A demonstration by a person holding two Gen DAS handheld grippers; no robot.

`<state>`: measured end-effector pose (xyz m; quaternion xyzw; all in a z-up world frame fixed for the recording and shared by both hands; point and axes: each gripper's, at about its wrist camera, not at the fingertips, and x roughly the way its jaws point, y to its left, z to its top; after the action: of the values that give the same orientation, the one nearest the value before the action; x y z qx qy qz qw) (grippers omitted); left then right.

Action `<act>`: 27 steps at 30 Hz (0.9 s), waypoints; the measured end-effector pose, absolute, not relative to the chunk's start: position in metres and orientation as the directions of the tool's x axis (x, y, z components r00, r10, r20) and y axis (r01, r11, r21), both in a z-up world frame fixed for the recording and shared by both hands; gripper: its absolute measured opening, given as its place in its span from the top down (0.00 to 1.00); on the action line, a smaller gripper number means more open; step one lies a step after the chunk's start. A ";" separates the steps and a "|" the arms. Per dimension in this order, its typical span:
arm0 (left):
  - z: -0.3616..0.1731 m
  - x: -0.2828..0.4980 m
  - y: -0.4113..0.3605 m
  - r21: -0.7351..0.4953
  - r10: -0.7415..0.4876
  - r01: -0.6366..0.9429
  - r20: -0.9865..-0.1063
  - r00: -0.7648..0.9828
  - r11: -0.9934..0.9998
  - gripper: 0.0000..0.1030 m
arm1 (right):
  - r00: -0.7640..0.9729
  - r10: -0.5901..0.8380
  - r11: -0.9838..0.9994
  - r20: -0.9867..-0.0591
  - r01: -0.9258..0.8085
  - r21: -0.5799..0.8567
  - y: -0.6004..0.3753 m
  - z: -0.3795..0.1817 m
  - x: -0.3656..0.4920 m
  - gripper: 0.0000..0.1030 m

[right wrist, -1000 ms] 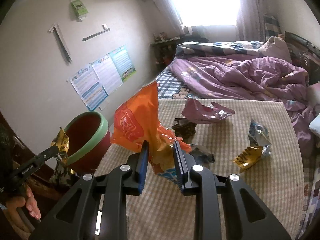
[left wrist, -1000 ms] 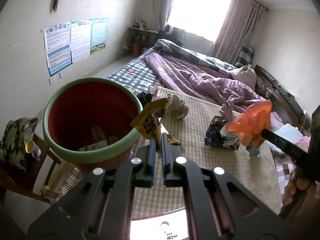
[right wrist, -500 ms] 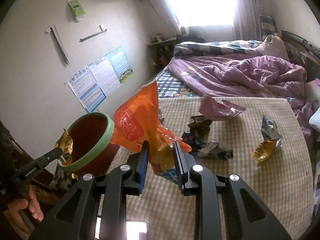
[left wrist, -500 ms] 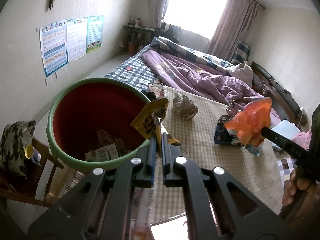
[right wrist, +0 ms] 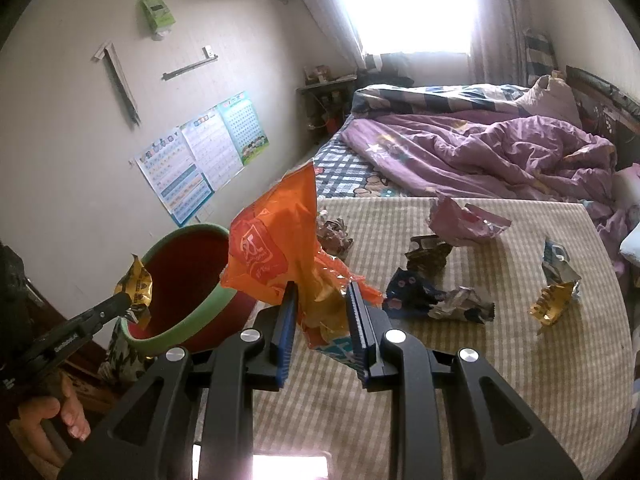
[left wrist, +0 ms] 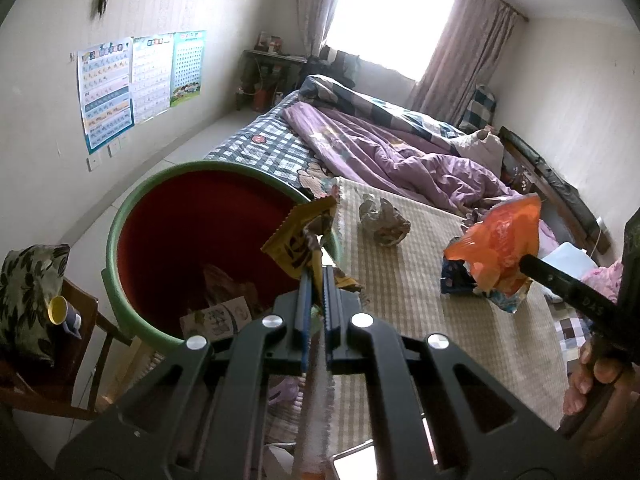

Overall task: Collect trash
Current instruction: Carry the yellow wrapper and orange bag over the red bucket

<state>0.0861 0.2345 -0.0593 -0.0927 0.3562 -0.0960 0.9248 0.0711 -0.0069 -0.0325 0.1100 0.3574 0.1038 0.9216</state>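
My left gripper (left wrist: 315, 280) is shut on a yellow snack wrapper (left wrist: 300, 238) and holds it over the near rim of the red bin with a green rim (left wrist: 120, 220); it also shows in the right wrist view (right wrist: 134, 286). My right gripper (right wrist: 322, 300) is shut on an orange snack bag (right wrist: 276, 240), held above the checked mat to the right of the bin (right wrist: 180, 272). The orange bag also shows in the left wrist view (left wrist: 496, 244). Paper scraps (left wrist: 216, 314) lie inside the bin.
Several crumpled wrappers lie on the beige checked mat (right wrist: 480, 360): a pink one (right wrist: 460, 220), a dark blue one (right wrist: 436, 300), a gold one (right wrist: 554, 306), a grey one (left wrist: 382, 220). A bed with a purple quilt (right wrist: 500, 148) is behind. A wooden chair (left wrist: 60, 340) stands left of the bin.
My left gripper has moved forward and over the bin, which looks larger and lower in view. The right gripper has carried the orange bag slightly toward the bin.
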 end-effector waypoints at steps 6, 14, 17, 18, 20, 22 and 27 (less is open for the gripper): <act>-0.060 0.089 0.240 -0.242 -0.245 0.112 -0.640 0.728 0.964 0.96 | 0.726 0.268 0.957 -0.633 -0.124 0.263 0.005 -0.030 0.074 0.76; -0.061 0.090 0.243 -0.243 -0.245 0.111 -0.639 0.729 0.964 0.96 | 0.730 0.277 0.958 -0.625 -0.154 0.243 0.027 -0.025 0.082 0.76; -0.063 0.094 0.248 -0.244 -0.242 0.106 -0.639 0.730 0.964 0.96 | 0.733 0.282 0.957 -0.619 -0.169 0.236 0.036 -0.022 0.085 0.76; -0.063 0.095 0.251 -0.242 -0.239 0.103 -0.639 0.731 0.965 0.96 | 0.734 0.283 0.957 -0.617 -0.173 0.233 0.040 -0.022 0.085 0.76; -0.065 0.097 0.255 -0.242 -0.236 0.099 -0.640 0.731 0.965 0.96 | 0.735 0.287 0.956 -0.614 -0.182 0.230 0.045 -0.021 0.088 0.76; -0.067 0.100 0.259 -0.242 -0.232 0.094 -0.641 0.732 0.966 0.96 | 0.736 0.292 0.955 -0.611 -0.192 0.225 0.052 -0.020 0.090 0.76; -0.072 0.108 0.268 -0.237 -0.219 0.080 -0.647 0.730 0.968 0.96 | 0.738 0.310 0.951 -0.600 -0.237 0.201 0.074 -0.017 0.098 0.76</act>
<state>0.1082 0.2684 -0.0720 -0.0969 0.3584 -0.0808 0.9250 0.0982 0.0737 -0.0174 0.0557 0.3311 0.1470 0.9304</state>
